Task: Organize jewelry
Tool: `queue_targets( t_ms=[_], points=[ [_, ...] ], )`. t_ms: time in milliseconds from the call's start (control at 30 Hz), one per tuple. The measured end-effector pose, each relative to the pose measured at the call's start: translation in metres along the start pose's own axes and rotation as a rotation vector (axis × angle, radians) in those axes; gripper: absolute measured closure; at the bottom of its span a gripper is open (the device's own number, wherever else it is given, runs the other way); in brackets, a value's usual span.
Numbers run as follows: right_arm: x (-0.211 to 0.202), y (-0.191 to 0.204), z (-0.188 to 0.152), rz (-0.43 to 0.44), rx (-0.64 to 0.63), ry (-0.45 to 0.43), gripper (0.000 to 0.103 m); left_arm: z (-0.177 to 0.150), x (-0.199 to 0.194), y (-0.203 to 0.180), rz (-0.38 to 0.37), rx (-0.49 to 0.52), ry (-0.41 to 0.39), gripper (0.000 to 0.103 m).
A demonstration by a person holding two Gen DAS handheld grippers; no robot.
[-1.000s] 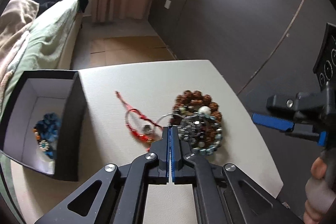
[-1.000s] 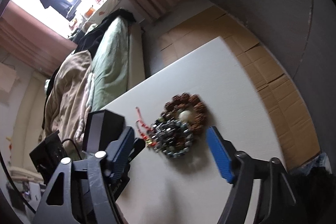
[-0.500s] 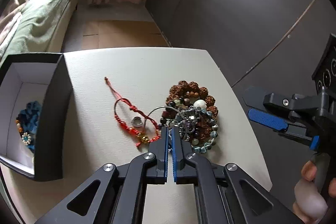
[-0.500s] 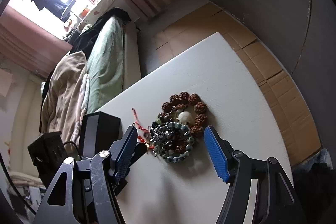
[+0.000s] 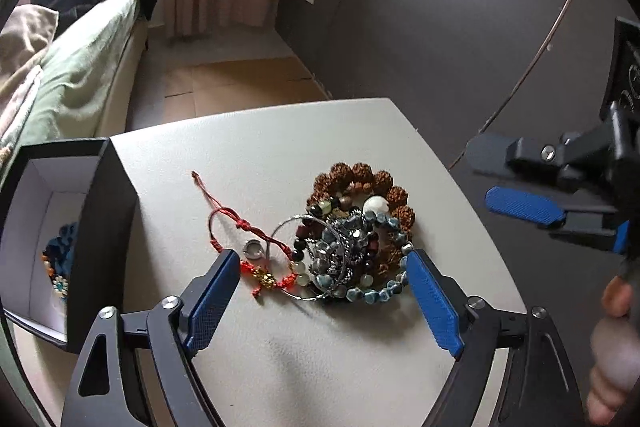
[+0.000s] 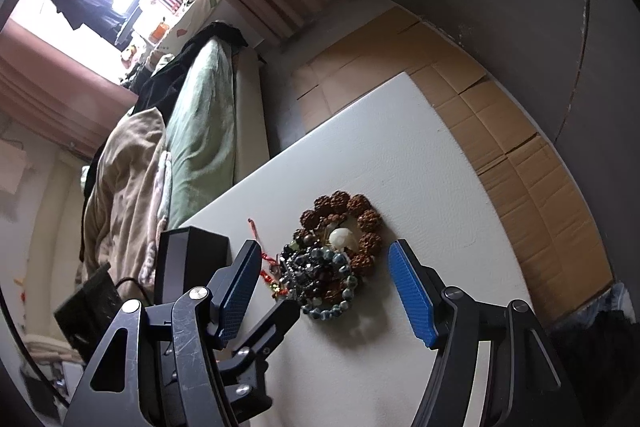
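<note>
Jaws of the left gripper (image 5: 320, 291), which have just been opening, stand spread wide and released over the jewelry pile (image 5: 352, 239), clasping nothing; the blue pads flank the near edge of the tangle at about 8 and 4 o'clock of it. Across the white counter (image 5: 260, 147), the right gripper (image 6: 320, 291) hangs likewise spread and empty, the pile lying between and just beyond its pads. The heap itself sits near the counter's middle: a brown seed-bead bracelet (image 5: 360, 179) at its 12 o'clock, a blue-grey beaded bracelet (image 5: 372, 293) curling along its 5 o'clock edge, a thin silver hoop (image 5: 280, 231) and a red cord bracelet (image 5: 236, 223) trailing off toward 9 o'clock, a small silver ring (image 5: 253, 249) lying beside the cord. An open black box (image 5: 100, 227) waits at the counter's 9 o'clock edge, one blue beaded piece (image 5: 60, 259) already inside. Judging by the knot of strands, the risk lies in the tangle: a pinch on one bracelet could drag its neighbours along, spilling them short of the box or flicking the loose ring off the counter's edge.
</note>
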State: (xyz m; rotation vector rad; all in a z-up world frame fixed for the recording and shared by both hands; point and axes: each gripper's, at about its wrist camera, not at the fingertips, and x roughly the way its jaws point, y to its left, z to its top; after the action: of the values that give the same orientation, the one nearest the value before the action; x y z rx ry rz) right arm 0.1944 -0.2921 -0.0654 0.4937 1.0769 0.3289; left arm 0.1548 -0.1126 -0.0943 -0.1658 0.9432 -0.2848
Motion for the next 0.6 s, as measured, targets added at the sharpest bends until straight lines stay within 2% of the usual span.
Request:
queue_targets(
  t_ms=[133,300,367,433,500,600],
  points=[
    [-0.002,-0.003,0.001,-0.004,0.005,-0.005,0.036,-0.002,0.01,0.001,0.007,-0.001,0.009,0.043],
    [-0.002,-0.001,0.001,-0.007,-0.005,-0.002,0.036,-0.004,0.013,0.009,-0.043,-0.028,0.006,0.048],
    [-0.002,0.0,0.001,-0.007,-0.009,0.0,0.036,-0.006,0.012,0.01,-0.067,-0.027,0.008,0.056],
    [-0.001,0.001,0.001,-0.007,-0.013,0.003,0.036,-0.006,0.011,0.014,-0.076,-0.038,0.018,0.072],
    [0.001,0.002,0.0,-0.008,-0.014,0.005,0.036,-0.007,0.011,0.019,-0.098,-0.051,0.024,0.074],
    [0.003,0.004,0.0,-0.009,-0.02,0.007,0.036,-0.008,0.008,0.021,-0.114,-0.054,0.035,0.084]
  ],
)
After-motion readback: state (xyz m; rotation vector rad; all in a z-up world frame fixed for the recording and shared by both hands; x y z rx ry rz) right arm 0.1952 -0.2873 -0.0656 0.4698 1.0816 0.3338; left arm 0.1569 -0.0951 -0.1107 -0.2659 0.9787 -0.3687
